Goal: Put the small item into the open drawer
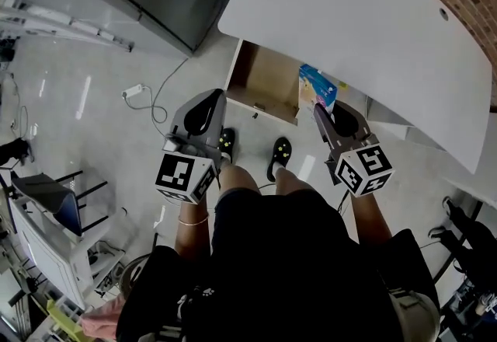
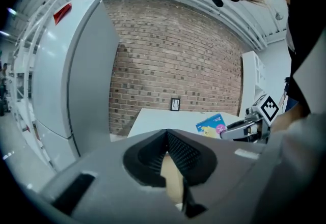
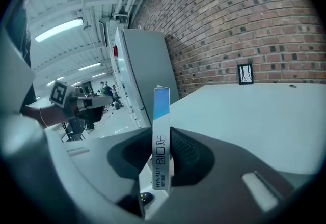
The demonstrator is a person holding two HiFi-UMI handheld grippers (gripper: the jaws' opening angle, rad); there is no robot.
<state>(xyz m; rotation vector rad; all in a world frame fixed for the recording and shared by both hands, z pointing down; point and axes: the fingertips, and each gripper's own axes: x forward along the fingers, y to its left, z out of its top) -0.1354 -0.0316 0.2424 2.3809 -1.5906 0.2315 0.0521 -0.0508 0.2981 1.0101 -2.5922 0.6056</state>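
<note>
Right claw (image 1: 320, 109) pinches slim blue box (image 1: 317, 88); left claw (image 1: 218, 97) closed, empty; shift box toward 9 o'clock, lower into open drawer (image 1: 268, 72).

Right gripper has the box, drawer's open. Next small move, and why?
Probably ease the right gripper down and toward the head view's left, over the bare floor of the open drawer. Its jaws clamp the blue box upright, and that box shows at the drawer's right edge, not yet inside.

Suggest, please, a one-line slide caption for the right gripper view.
Right gripper clamps a slim blue-and-white cardboard box upright between its jaws, with a white desk and red brick wall beyond.
</note>
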